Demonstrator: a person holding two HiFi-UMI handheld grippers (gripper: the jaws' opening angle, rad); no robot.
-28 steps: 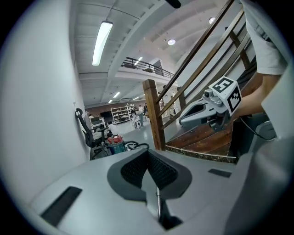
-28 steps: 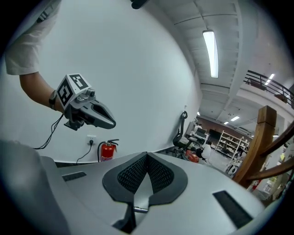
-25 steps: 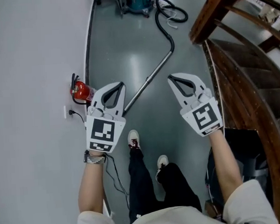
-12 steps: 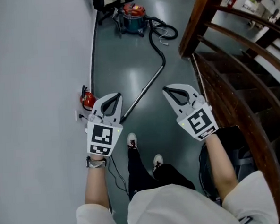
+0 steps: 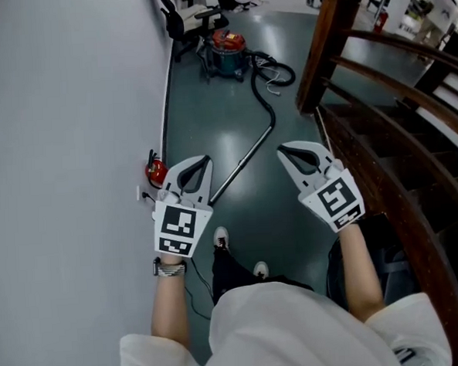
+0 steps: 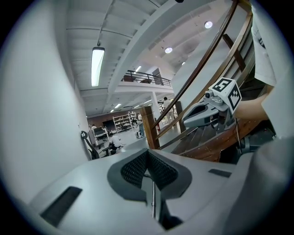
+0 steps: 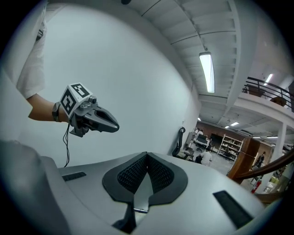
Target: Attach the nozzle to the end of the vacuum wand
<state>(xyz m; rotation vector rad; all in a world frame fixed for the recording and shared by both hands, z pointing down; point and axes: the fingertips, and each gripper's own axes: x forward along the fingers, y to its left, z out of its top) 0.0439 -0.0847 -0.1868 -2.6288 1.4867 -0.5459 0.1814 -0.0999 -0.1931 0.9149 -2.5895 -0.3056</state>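
Left gripper: the white two-jaw gripper with a square-marker cube is held out in the air ahead of the person; its own view shows the black ribbed pads pressed together with nothing between them.
Right gripper: the matching white gripper is held level with the left one and well apart from it; its pads also meet, with nothing gripped.
Vacuum wand: the long thin silver metal tube lies flat on the glossy dark green floor, far below both grippers.
Wand relative to grippers: in the head view it runs diagonally through the gap between them, closer to the left one. Its near end disappears at the edge of the left gripper's body. Neither gripper touches it.
Hose: a black flexible hose carries on from the wand's far end and curls back to a teal and red canister vacuum further down the floor.
Person: two white shoes stand on the floor just short of the wand's near end.
Surroundings: a pale grey wall on the left has a red fire extinguisher at its foot; a dark wooden staircase with handrail is on the right.
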